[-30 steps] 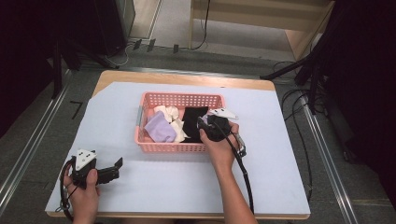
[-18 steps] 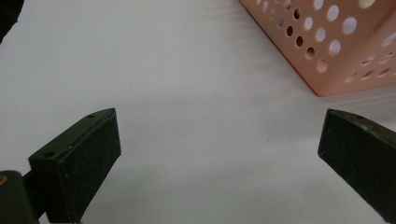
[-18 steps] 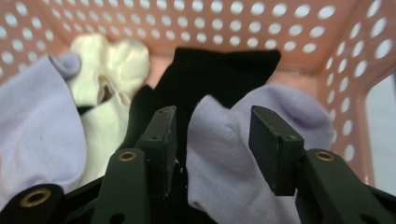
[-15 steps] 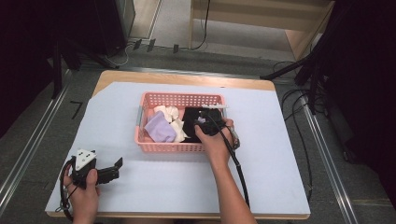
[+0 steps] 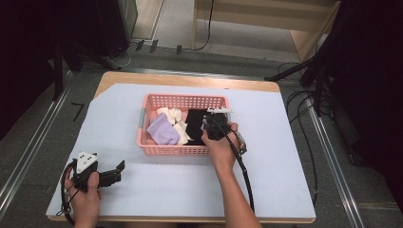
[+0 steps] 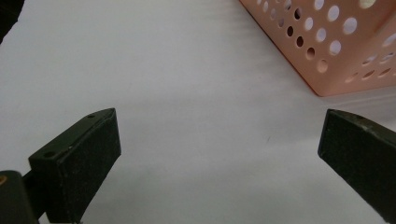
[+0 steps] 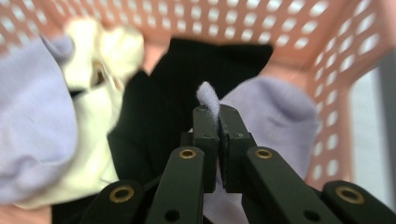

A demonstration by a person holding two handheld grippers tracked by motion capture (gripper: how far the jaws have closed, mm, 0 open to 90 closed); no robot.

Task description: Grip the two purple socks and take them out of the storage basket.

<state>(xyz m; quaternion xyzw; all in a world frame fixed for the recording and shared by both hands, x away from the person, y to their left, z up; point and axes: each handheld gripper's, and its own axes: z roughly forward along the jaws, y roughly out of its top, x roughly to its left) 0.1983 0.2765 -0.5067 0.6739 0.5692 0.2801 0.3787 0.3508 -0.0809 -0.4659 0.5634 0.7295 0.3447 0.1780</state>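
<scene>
Right, near end first: my left gripper [image 5: 114, 172] sits idle on the white paper-covered surface [image 5: 157, 190], jaws wide open, nothing between them, just short of the pink perforated plastic basket [image 5: 180, 150]. My right gripper [image 7: 218, 116] is down inside that basket; its jaws have just been closing and now pinch a fold of the pale lilac sock [image 7: 275, 116] at the right end. Pick looks made, lift-out still to do. Black cloth [image 7: 163, 102], cream sock [image 7: 100, 100], another lilac piece [image 7: 32, 107] remain. The pinch itself reads in the right gripper view; in the high view my right hand [image 5: 221, 147] covers it.
</scene>
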